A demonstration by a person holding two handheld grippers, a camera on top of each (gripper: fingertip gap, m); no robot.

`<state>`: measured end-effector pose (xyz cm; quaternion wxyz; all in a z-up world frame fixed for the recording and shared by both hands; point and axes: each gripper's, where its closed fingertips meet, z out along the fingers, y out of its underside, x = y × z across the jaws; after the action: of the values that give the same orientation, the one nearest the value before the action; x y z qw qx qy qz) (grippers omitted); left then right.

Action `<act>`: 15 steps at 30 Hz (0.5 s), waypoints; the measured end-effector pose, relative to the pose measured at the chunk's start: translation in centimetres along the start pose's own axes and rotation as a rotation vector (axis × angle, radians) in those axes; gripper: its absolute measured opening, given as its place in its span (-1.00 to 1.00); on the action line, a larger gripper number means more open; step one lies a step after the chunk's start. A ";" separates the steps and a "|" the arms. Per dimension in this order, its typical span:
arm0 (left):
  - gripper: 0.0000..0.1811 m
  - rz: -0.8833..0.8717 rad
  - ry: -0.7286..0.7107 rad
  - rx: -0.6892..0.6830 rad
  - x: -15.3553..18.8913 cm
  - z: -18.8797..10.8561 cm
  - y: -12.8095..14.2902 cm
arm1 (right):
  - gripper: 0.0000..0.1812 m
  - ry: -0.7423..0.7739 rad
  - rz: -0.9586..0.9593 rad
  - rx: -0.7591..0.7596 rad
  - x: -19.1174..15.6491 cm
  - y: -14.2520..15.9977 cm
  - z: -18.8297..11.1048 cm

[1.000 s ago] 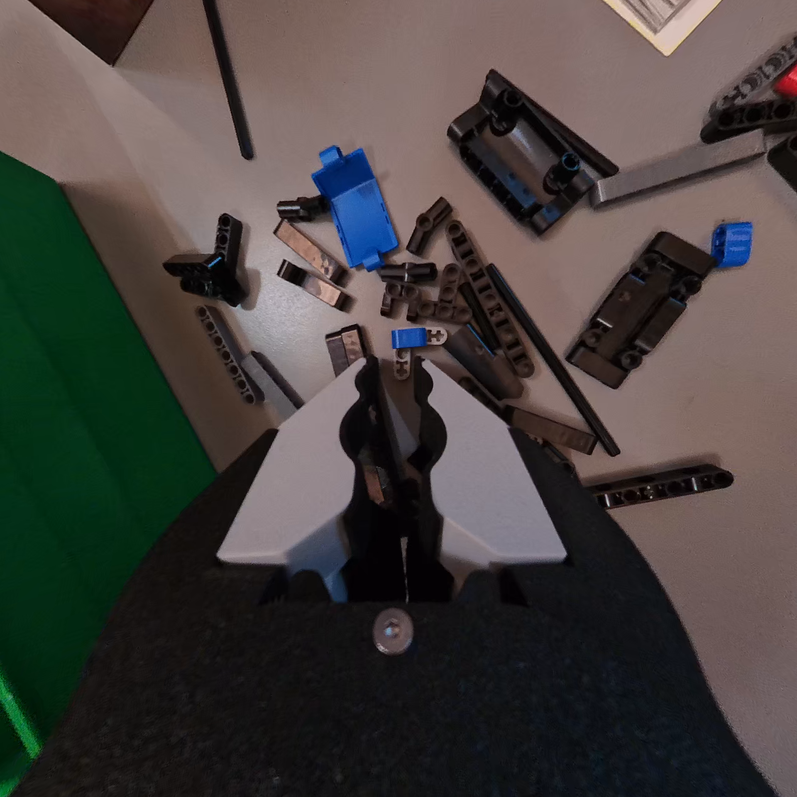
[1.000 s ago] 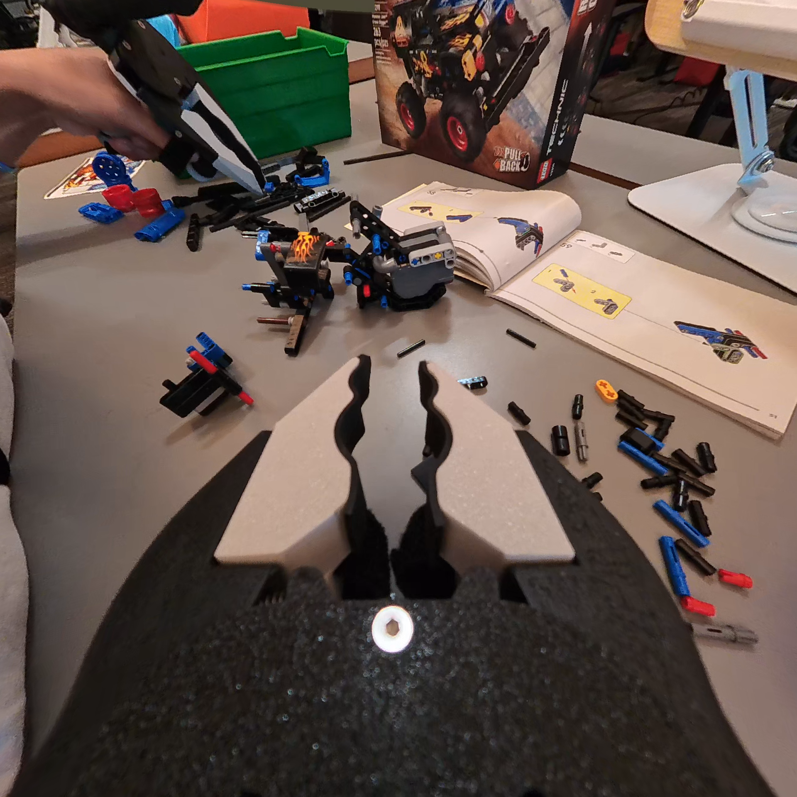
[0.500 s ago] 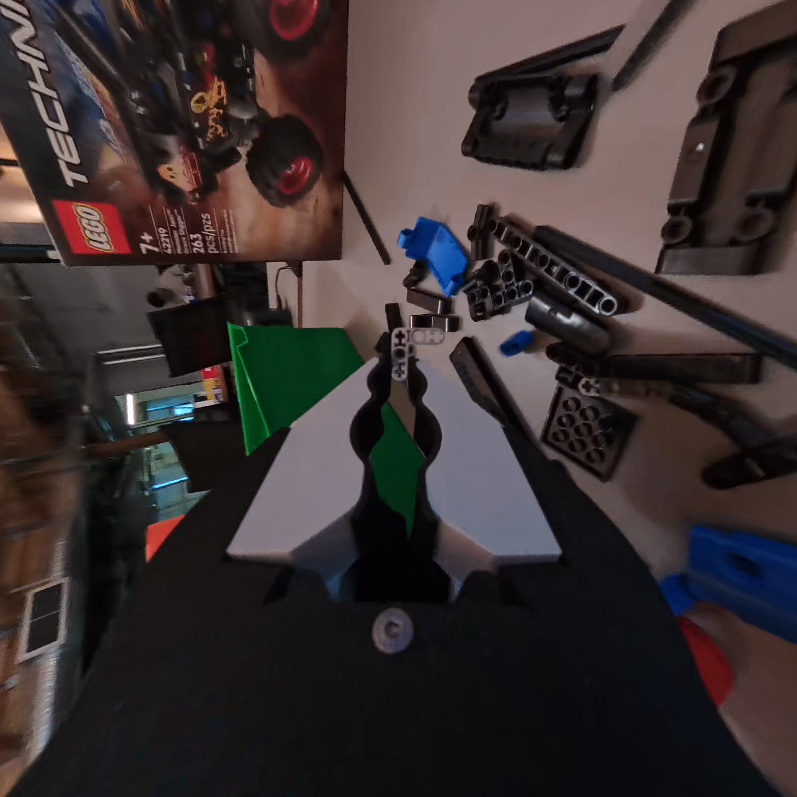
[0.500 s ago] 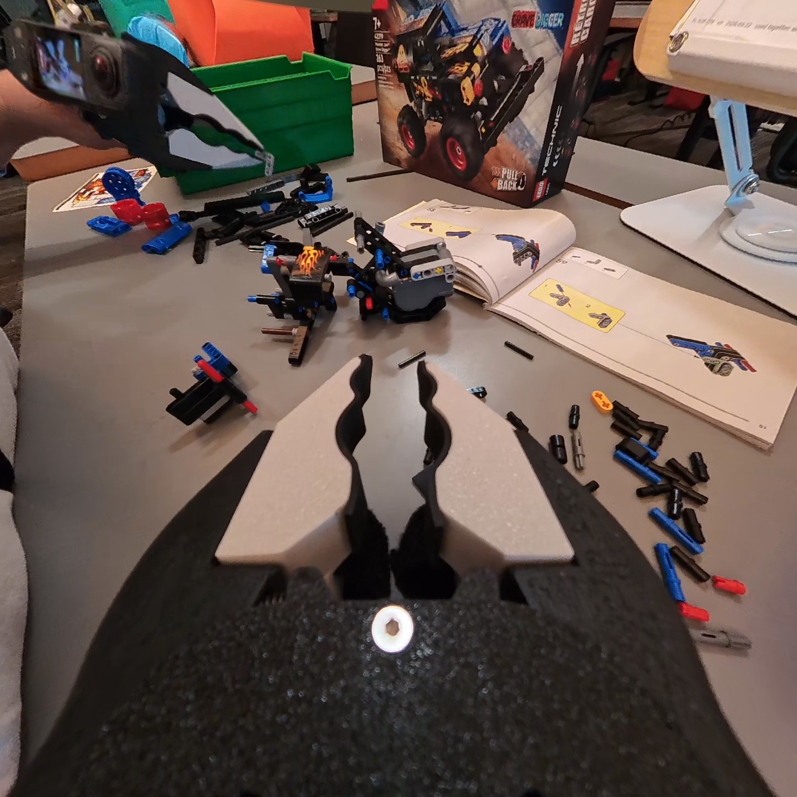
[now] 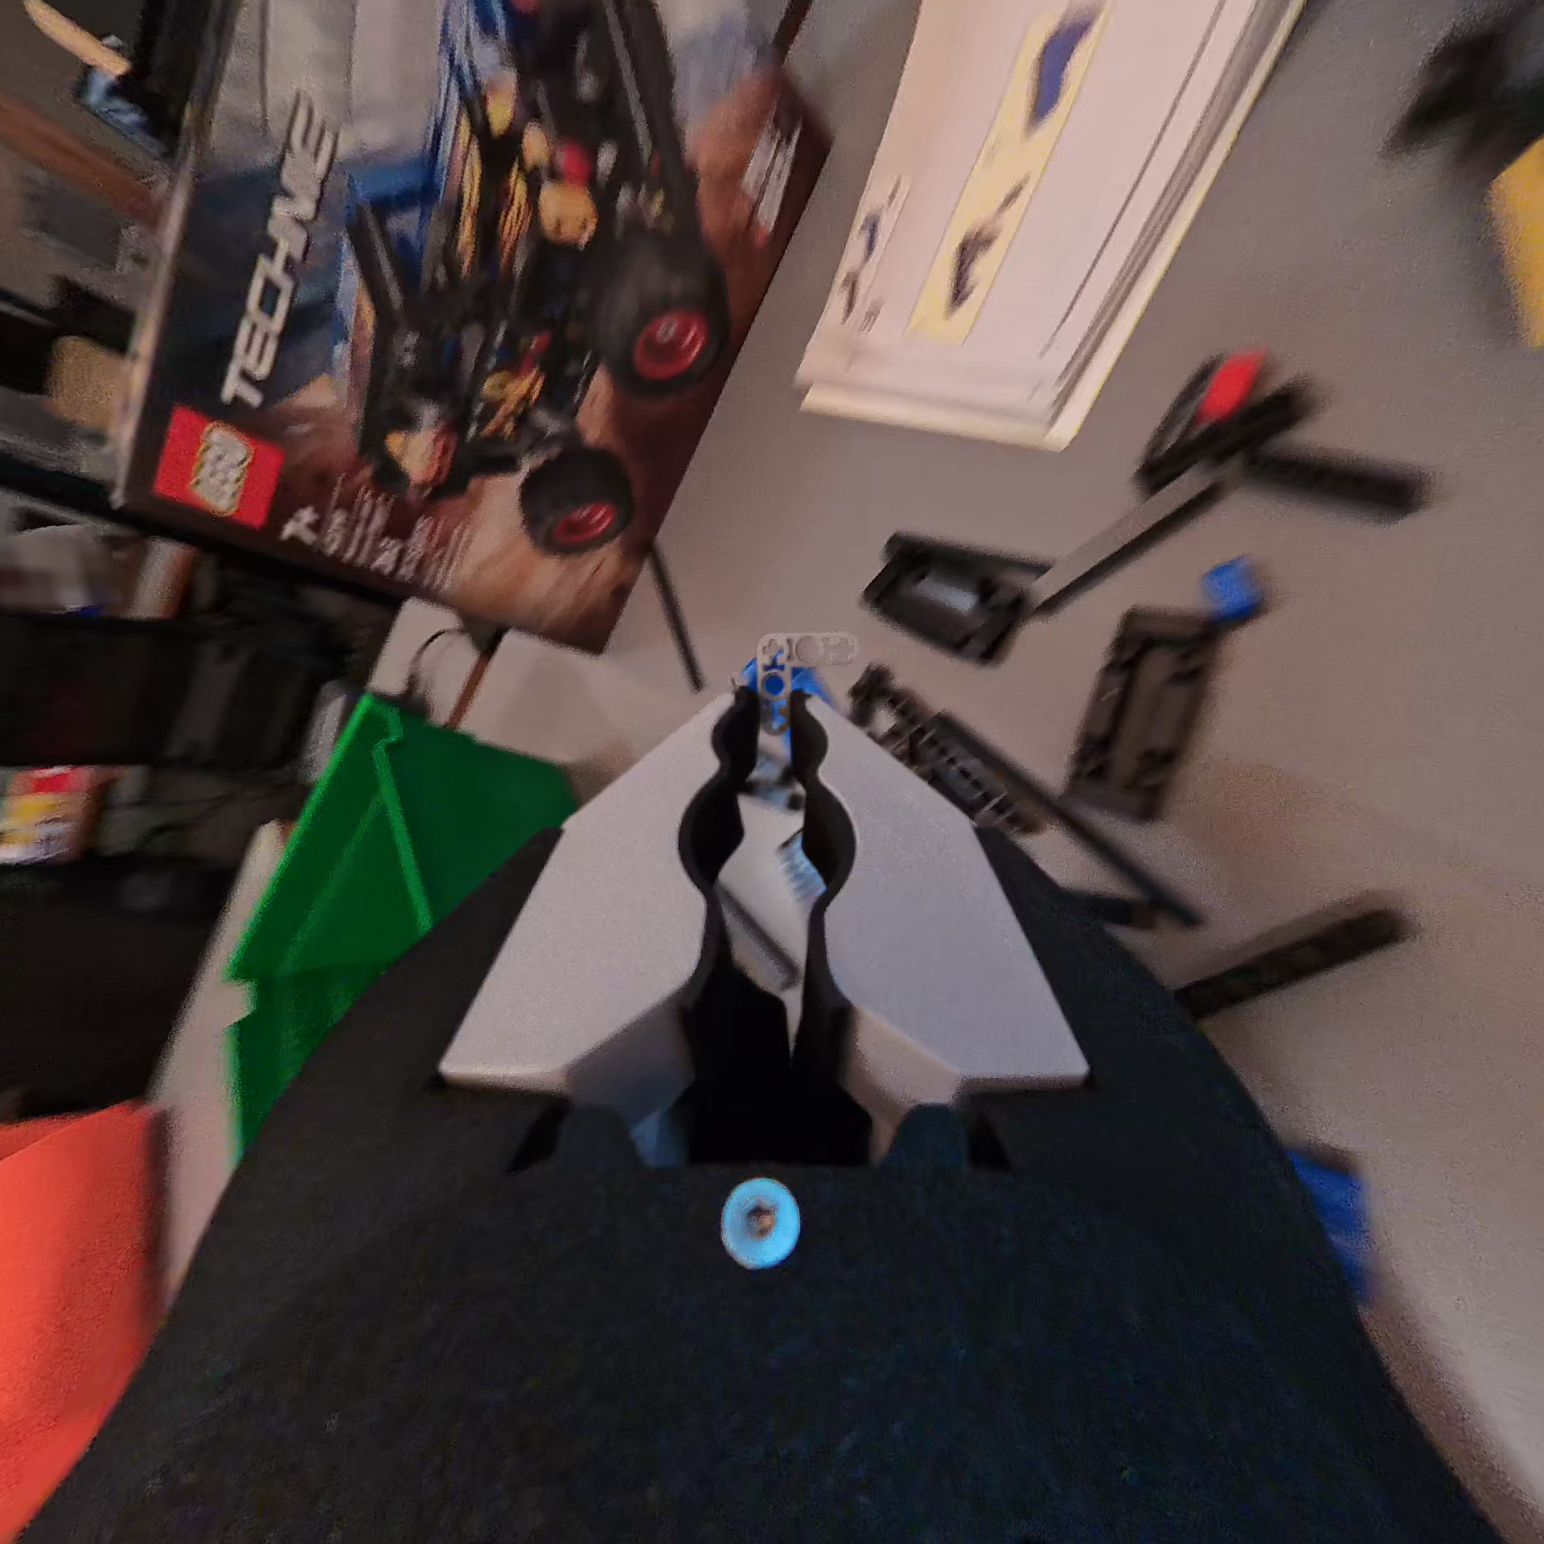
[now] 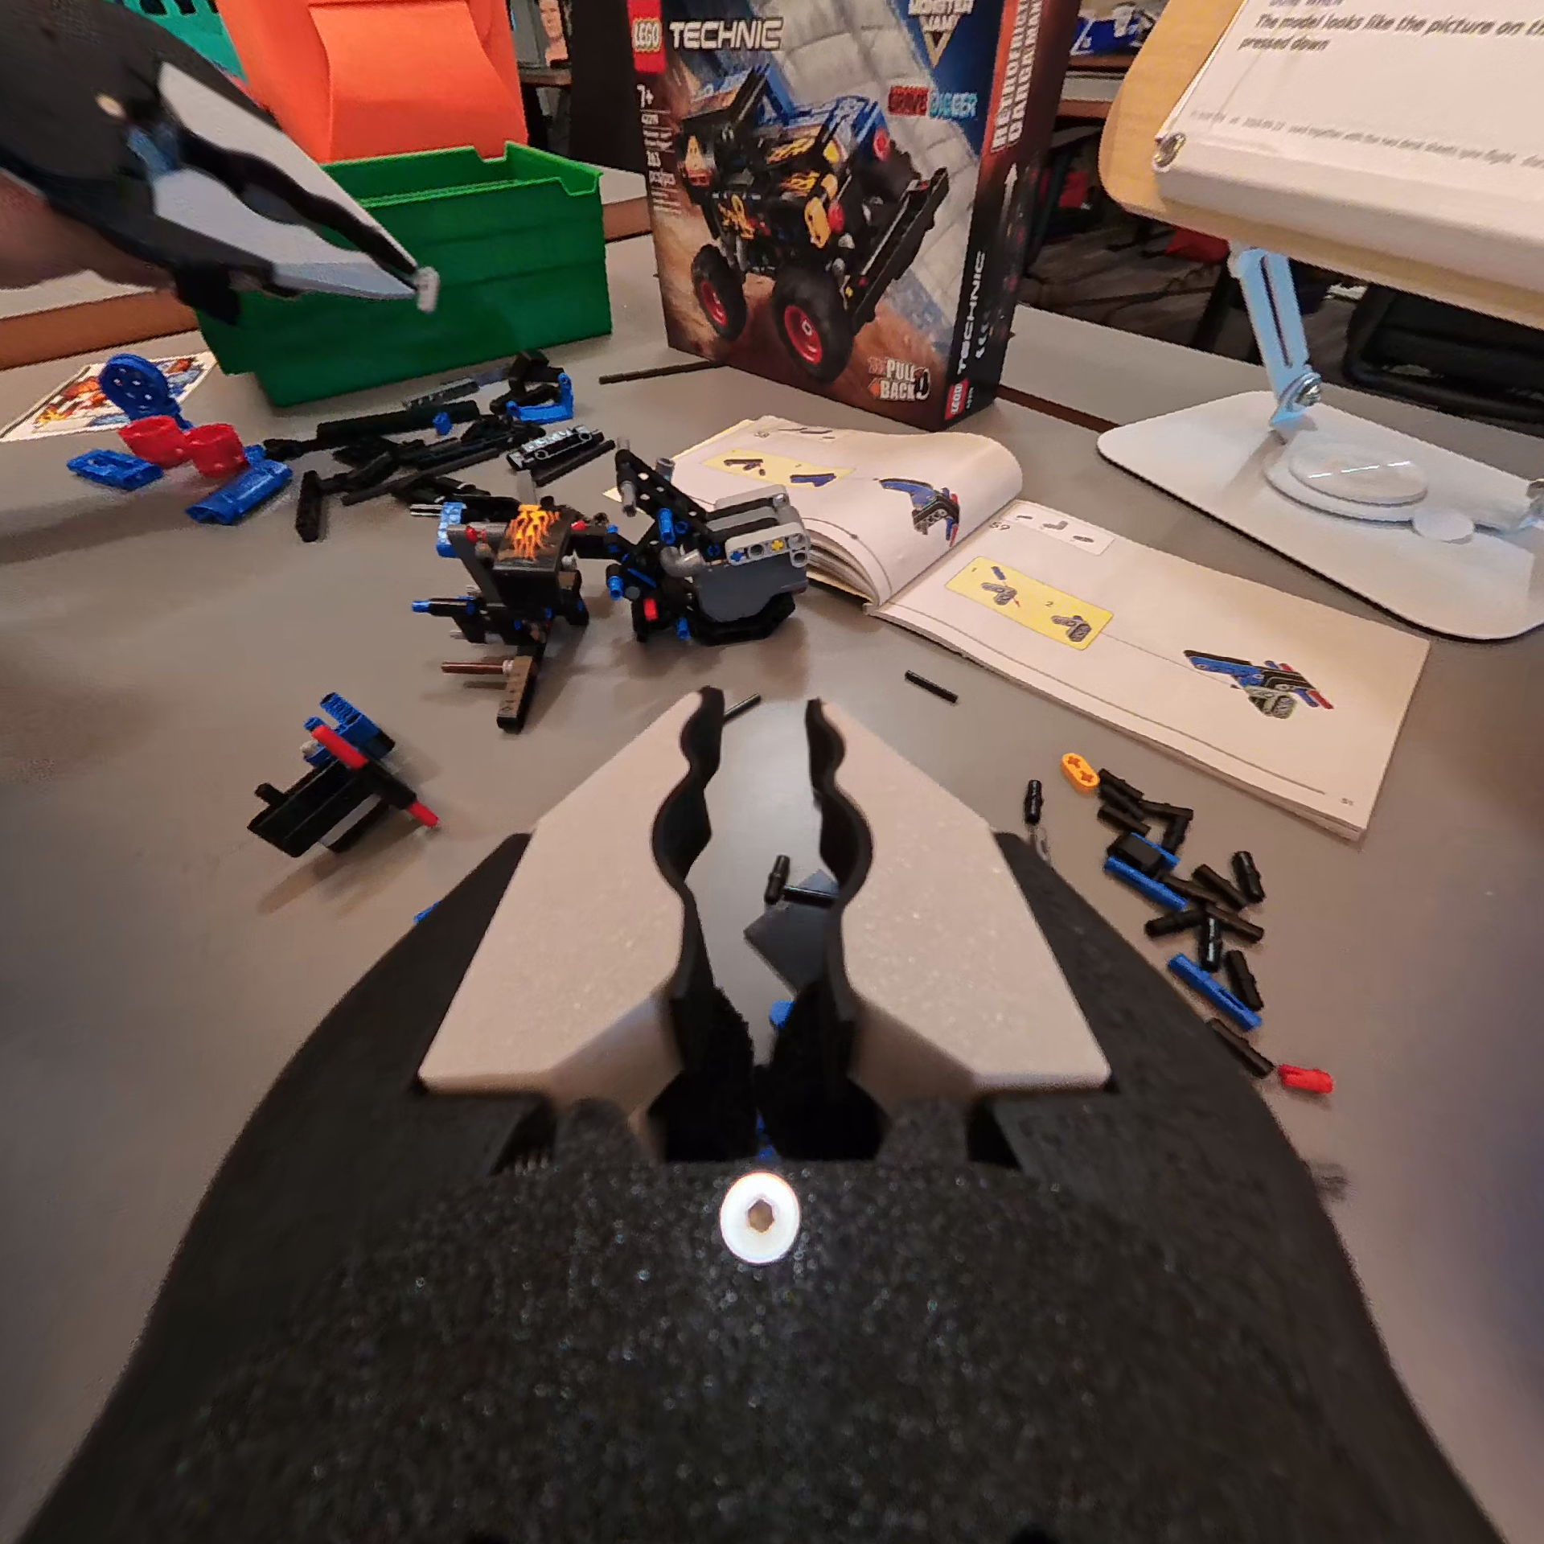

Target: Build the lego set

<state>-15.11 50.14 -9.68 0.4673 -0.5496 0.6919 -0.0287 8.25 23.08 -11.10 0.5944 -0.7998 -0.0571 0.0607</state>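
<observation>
My left gripper [image 5: 773,702] is shut on a small light-grey L-shaped piece [image 5: 802,656] and holds it in the air above the table; it also shows in the right wrist view [image 6: 418,284] at upper left, with the grey piece [image 6: 428,288] at its tips. My right gripper [image 6: 760,710] is open and empty, low over the table. The half-built black and blue model [image 6: 618,556] stands ahead of it. A small black, blue and red sub-assembly [image 6: 334,789] lies to its left. Loose black and blue pins [image 6: 1186,911] lie to its right.
The open instruction booklet [image 6: 1086,601] lies right of the model. The set's box [image 6: 827,200] and a green bin [image 6: 468,259] stand at the back. A pile of black, blue and red parts [image 6: 376,451] lies at back left. A white stand's base [image 6: 1337,501] is at far right. Spacing between my two grippers at the tips: around 35 centimetres.
My left gripper has closed on the grey piece, lifted it off the parts pile and swung up and to the right. My right gripper has moved slightly forward, still open.
</observation>
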 end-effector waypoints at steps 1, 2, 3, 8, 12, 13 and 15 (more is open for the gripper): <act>-0.93 -0.039 0.061 0.047 0.9 -0.6 -1.2 | -0.79 0.009 -0.001 0.003 0.2 0.0 -0.1; -0.94 -0.069 0.135 0.100 2.1 -1.3 -2.4 | -0.79 0.018 -0.002 0.006 0.3 -0.1 -0.1; -0.94 -0.098 0.229 0.165 3.8 -2.3 -3.9 | -0.79 0.026 -0.004 0.009 0.5 -0.2 -0.2; -0.94 -0.120 0.689 0.239 14.8 -6.7 -6.8 | -0.79 0.037 -0.011 -0.012 0.6 0.2 -0.1; -0.94 -0.126 0.745 0.122 18.9 -6.6 -5.0 | -0.80 0.089 -0.012 -0.025 1.5 0.5 -0.1; -0.94 -0.136 0.759 0.114 19.7 -6.6 -4.9 | -0.79 0.116 -0.002 -0.027 2.0 0.5 -0.1; -0.94 -0.119 0.749 0.084 20.7 -6.3 -4.3 | -0.76 0.168 0.024 -0.020 3.1 0.4 -0.4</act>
<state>-15.35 29.17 -16.49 0.2015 -0.5205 0.7800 -0.2830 11.42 23.05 -11.48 0.5885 -0.8085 0.0020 0.0002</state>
